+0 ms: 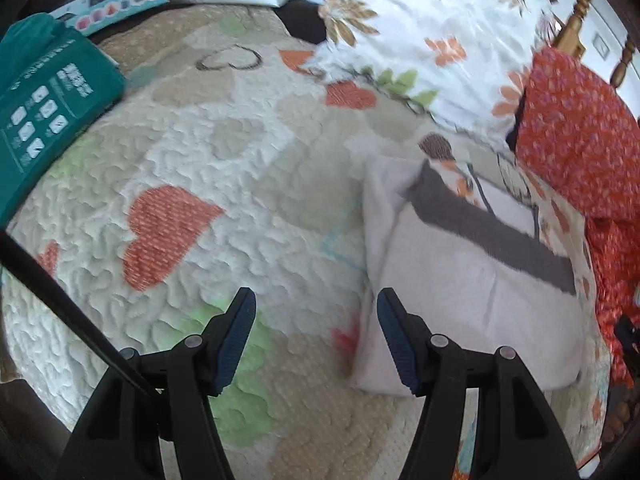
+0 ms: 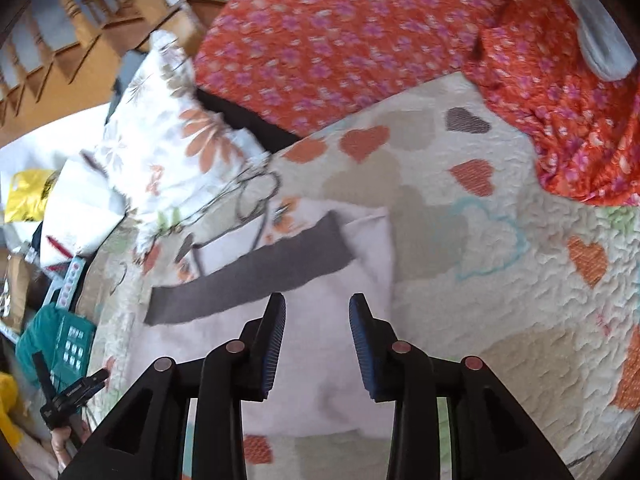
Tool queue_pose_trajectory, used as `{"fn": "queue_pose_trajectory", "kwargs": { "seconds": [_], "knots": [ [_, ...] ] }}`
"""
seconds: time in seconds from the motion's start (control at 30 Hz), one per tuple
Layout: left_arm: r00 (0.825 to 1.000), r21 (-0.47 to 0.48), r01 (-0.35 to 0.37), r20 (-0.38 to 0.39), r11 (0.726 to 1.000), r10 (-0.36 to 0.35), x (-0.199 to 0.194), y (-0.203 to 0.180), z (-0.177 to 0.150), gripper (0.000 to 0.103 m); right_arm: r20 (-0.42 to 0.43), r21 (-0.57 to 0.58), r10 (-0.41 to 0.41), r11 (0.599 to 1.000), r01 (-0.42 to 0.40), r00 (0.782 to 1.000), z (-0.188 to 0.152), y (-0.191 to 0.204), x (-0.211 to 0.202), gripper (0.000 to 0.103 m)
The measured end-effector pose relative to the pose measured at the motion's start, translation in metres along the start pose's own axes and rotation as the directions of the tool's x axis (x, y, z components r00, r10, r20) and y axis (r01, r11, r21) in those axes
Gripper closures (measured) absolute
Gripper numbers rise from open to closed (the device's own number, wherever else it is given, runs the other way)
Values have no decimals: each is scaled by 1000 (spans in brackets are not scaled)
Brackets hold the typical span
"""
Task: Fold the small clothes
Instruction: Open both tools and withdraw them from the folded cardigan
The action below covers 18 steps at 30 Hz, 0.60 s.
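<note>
while both grippers hang over the quilt [image 1: 224,168], the garment [image 1: 472,292] lies flat on it, a pale folded piece with a dark grey band [image 1: 496,236] across its far part. the left gripper [image 1: 316,300] has its 2 fingers spread wide with nothing between them; its right finger sits over the garment's near left edge, its left finger over bare quilt. the right gripper [image 2: 317,304] is likewise parted and holds nothing, both its fingers over the pale cloth [image 2: 320,352] just short of the band [image 2: 248,280]. whether either gripper's tips touch the fabric cannot be told.

the quilt [image 2: 500,280] carries orange, tan and green hearts. beyond the garment, a white floral pillow [image 1: 432,40] lies next to an orange flowered cloth [image 1: 580,128], which also reaches the quilt's far right side in the right wrist view [image 2: 360,40]. a teal package [image 1: 44,96] with white icons rests at the quilt's far left edge, and a light blue box [image 1: 120,8] lies behind it; what either contains cannot be seen. in the right wrist view the left gripper [image 2: 76,392] shows at the lower left, near the teal package [image 2: 64,336]. wooden railing [image 2: 80,32] stands behind the bed.
</note>
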<state>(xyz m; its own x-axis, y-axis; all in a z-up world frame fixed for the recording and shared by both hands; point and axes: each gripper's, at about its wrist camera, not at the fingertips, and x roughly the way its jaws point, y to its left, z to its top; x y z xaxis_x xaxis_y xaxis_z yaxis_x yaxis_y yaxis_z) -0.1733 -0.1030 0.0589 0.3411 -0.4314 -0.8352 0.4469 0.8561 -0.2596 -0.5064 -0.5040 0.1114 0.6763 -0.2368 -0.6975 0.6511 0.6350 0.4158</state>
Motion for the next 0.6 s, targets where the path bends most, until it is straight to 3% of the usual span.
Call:
{"fn": "queue_pose_trajectory", "kwargs": {
  "seconds": [0.2, 0.27, 0.37, 0.6],
  "knots": [
    [993, 26, 58, -105, 998, -55, 32, -18, -6, 41, -77, -63, 38, 997, -43, 996, -28, 33, 22, 67],
    [994, 13, 31, -103, 999, -29, 36, -17, -3, 41, -97, -93, 13, 995, -22, 995, -33, 34, 30, 67],
    [994, -17, 57, -87, 998, -58, 34, -12, 3, 41, -96, -74, -29, 997, 22, 995, -32, 21, 35, 67],
    [990, 20, 111, -93, 994, -109, 47, -26, 18, 40, -112, -52, -14, 999, 8, 994, -32, 15, 40, 66]
  ]
}}
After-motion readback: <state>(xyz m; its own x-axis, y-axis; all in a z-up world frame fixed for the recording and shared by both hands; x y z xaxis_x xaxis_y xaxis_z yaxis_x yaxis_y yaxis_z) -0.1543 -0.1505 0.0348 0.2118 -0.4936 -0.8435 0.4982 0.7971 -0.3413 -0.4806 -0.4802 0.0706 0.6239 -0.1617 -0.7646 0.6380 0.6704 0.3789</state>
